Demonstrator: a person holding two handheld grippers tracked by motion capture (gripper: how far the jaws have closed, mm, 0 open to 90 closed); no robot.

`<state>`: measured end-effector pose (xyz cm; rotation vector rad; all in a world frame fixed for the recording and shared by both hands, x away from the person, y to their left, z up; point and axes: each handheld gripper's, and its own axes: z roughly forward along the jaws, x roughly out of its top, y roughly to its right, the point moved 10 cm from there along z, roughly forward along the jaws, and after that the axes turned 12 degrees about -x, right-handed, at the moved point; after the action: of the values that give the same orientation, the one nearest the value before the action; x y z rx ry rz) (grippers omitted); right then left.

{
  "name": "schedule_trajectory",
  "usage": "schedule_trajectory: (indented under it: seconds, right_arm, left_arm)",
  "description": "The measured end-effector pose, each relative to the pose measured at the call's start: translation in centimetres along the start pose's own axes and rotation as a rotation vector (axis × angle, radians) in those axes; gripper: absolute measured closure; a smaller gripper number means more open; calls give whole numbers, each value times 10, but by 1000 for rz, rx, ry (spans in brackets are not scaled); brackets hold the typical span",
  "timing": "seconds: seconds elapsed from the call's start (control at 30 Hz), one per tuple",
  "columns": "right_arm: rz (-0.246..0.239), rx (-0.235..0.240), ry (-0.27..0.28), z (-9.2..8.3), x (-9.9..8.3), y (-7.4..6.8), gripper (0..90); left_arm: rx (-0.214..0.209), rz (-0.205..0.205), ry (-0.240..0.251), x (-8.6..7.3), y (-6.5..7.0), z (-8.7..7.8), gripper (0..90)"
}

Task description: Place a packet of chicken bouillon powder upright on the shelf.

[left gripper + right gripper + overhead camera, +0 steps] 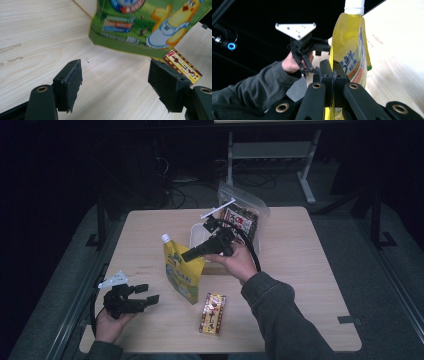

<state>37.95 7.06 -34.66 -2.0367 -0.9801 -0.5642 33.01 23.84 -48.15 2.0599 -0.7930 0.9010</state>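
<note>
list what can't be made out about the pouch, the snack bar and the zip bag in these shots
- Yellow pouch: its lower edge in the right gripper view sits behind the shut right tool.
- Snack bar: in the left gripper view the pouch and a pad of the open left tool cover most of it.
- Zip bag: labels inside too small to read in the high view.

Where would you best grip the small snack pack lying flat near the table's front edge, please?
Probably across the snack pack's narrow width, coming straight down from above: it lies flat with its long sides free, and the pouch stands just left of it.
</note>
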Motion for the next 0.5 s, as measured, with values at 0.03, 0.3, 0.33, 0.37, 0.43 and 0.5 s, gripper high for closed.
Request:
schedule_trajectory:
  seconds: [0.03,0.3,0.33,0.37,0.43,0.5]
  right_arm:
    - [2,-4,5,-1,1,0,896]
    - [52,-34,94,-20,12,6,896]
    - [65,-35,110,-24,14,7,896]
    - [75,-36,118,-27,15,8,896]
    - [90,-41,141,-33,18,11,896]
    - [108,-49,155,-38,20,14,896]
  left_arm:
    - [3,1,-3,0,0,0,266]
    - [8,-7,-8,-2,-1,1,254]
    - [7,-7,-7,-2,-1,2,254]
    - [6,-8,-7,-2,-1,2,254]
    - [6,-7,-6,-1,0,2,254]
    - [6,-6,-6,-1,0,2,254]
